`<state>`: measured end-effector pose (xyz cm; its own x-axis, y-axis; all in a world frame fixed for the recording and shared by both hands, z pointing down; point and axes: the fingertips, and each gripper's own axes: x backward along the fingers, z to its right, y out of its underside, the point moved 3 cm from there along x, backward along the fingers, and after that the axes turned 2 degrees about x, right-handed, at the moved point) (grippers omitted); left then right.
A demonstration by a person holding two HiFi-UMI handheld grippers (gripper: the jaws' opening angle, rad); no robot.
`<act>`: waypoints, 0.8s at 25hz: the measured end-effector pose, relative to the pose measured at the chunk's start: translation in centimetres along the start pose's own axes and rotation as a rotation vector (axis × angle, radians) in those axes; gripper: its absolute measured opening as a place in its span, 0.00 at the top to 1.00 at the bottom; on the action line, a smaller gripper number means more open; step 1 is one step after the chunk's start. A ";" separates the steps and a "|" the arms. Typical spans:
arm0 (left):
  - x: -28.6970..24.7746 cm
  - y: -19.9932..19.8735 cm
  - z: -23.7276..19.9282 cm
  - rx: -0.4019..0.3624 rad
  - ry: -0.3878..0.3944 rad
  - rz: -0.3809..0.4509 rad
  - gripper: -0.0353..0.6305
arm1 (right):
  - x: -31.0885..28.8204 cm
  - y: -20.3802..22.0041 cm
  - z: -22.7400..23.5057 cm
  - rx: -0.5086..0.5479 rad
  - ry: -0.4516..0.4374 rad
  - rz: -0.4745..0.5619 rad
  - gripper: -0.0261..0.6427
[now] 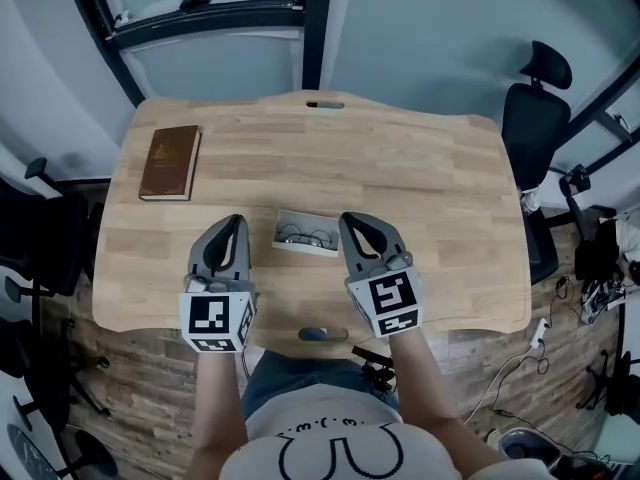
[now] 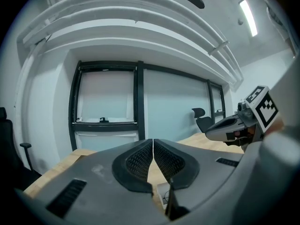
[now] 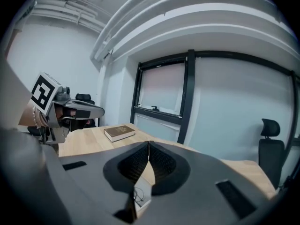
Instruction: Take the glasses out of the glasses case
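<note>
My left gripper and my right gripper are both over the near middle of the surface, one on each side of the case. The case lies between them, a little beyond their tips, the left gripper to its left and the right gripper to its right. Neither touches it, as far as I can tell.

Both pairs of jaws are pressed together with nothing between them. Each gripper view shows the ribbed pads meeting at the tip, with only bare wood and a corner of the case below them.

The case is open, its pale inside facing up. The glasses lie inside it, with the thin wire rims showing from above. So the glasses are not out yet, and I judge that the real work has not begun. I am only lined up on the case.

What is left, as I see it:
- Spread one gripper's jaws.
- Pinch the frame, perhaps while the other gripper steadies the case.
- Lift the glasses clear and set them on the surface.

A book lies at the far left, well away from all this.
</note>
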<state>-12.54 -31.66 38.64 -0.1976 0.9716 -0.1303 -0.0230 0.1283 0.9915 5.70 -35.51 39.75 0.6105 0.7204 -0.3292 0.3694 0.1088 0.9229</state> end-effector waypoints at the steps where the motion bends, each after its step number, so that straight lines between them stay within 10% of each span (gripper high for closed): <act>1: -0.2 0.1 -0.2 0.002 0.004 -0.005 0.92 | -0.5 0.4 -0.2 -0.009 -0.028 -0.019 0.83; 3: -0.6 0.4 -0.6 0.005 0.013 -0.014 0.92 | -1.4 1.2 -0.8 -0.005 -0.083 -0.067 0.57; 20: -0.6 6.7 -5.3 0.095 -0.014 -0.143 0.92 | -9.6 11.0 -5.2 0.361 -0.387 -0.481 0.72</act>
<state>-17.73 -32.46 45.42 -0.1853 0.9447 -0.2706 0.0427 0.2828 0.9582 0.25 -37.72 54.07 0.5011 0.3479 -0.7924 0.8285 0.0715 0.5554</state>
